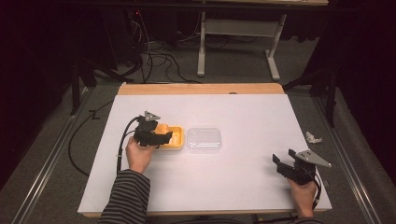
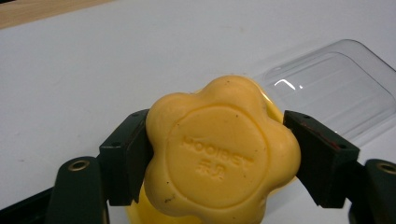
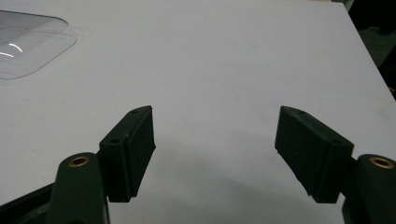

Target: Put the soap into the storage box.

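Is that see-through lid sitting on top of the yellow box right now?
No. In the high view the clear lid lies flat on the table beside the yellow box, not over it.

1. The right gripper [image 3: 215, 156] hovers over the white table [image 3: 224, 60], its two black jaws spread wide with nothing between them.
2. A brass-coloured screw sits at the base of each jaw.
3. A clear plastic lid [image 3: 29, 43] lies flat on the table at the upper left, well apart from the jaws, cut off by the frame edge.
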Available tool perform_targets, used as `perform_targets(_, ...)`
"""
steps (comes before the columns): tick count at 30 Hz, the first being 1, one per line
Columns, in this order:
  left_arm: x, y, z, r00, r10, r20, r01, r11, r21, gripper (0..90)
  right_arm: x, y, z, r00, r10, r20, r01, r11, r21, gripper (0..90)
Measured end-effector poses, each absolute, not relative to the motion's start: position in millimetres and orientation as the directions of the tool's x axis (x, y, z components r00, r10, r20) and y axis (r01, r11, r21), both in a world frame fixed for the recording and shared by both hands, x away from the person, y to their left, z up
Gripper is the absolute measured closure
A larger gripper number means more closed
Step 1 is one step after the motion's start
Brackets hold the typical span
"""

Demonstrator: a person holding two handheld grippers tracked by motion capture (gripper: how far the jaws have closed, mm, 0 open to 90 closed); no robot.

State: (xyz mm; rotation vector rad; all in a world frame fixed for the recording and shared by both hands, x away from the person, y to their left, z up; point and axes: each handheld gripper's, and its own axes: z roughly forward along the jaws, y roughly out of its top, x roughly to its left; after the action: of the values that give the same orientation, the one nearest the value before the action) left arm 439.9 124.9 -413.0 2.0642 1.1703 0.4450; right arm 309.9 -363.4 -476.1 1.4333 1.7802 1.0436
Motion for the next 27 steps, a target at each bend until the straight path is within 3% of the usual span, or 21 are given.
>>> perform_targets(27, 458.3, 116.8, -436.4, 0.502, 0.865, -0.016, 0.65, -0.365, 0.667, 27.9, 308.9, -364.3, -475.9, -0.215, 0.976, 0.021, 0.48, 0.087, 0.873, 28.8)
